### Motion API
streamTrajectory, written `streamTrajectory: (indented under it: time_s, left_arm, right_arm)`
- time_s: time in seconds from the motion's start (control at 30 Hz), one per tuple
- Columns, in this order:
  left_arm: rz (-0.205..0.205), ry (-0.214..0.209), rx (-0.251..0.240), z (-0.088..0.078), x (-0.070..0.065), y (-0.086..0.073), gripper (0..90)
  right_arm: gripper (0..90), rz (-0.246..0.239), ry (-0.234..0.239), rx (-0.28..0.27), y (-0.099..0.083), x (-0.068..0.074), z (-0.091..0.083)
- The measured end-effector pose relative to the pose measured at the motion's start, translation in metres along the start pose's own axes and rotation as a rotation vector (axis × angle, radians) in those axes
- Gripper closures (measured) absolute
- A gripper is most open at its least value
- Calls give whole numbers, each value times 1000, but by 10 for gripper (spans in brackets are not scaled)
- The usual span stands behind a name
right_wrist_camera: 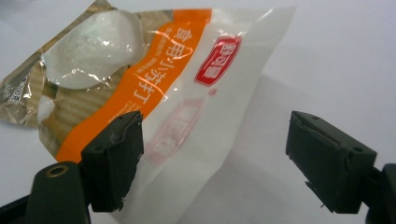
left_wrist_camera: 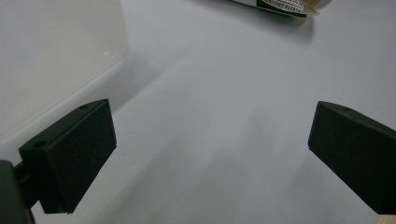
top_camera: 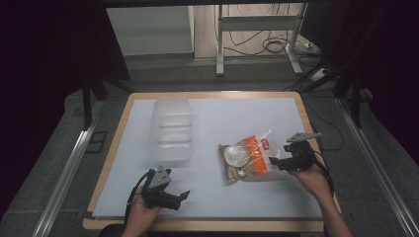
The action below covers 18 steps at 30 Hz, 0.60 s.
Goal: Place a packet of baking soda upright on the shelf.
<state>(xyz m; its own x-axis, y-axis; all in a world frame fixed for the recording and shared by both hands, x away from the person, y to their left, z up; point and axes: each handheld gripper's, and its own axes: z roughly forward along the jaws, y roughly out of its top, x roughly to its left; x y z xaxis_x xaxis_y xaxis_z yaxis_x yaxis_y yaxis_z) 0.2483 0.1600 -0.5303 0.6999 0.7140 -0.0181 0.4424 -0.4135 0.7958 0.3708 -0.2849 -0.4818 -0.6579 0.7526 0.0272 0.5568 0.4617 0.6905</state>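
Right tool [right_wrist_camera: 212, 163] gapes at the packet [right_wrist_camera: 154, 93] — red logo legible.

Left gripper [top_camera: 184, 194]: we see jaws spread wide (low, near us).
Right gripper [top_camera: 274, 161]: jaws gaping too.

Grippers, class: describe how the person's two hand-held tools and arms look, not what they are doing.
Both the left gripper and right gripper are black, with two blocky jaws, a grey three-cornered plate on top and a trailing black cable. The forearms are bare, no sleeves visible.
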Motion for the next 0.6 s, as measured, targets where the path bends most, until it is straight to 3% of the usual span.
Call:
streamTrajectory:
  time_s: [0.1, 0.17, 0.33, 0.47, 0.53, 0.6]
  left_arm:
    - [1, -1, 1, 0, 0, 0, 10]
    - [3, -2, 2, 0, 0, 0, 10]
    - [7, -2, 5, 1, -1, 0, 10]
    - [7, -1, 6, 1, -1, 0, 10]
    - [9, -2, 7, 1, -1, 0, 10]
    - [10, -2, 8, 1, -1, 0, 10]
  right_arm:
    - [208, 9, 40, 12, -1, 0, 6]
    - [240, 14, 92, 13, 0, 2, 11]
    - [304, 13, 128, 28, 4, 6, 18]
    - [418, 12, 149, 30, 7, 11, 22]
    - [554, -4, 152, 36, 11, 15, 26]
    - [596, -8, 147, 38, 12, 17, 26]
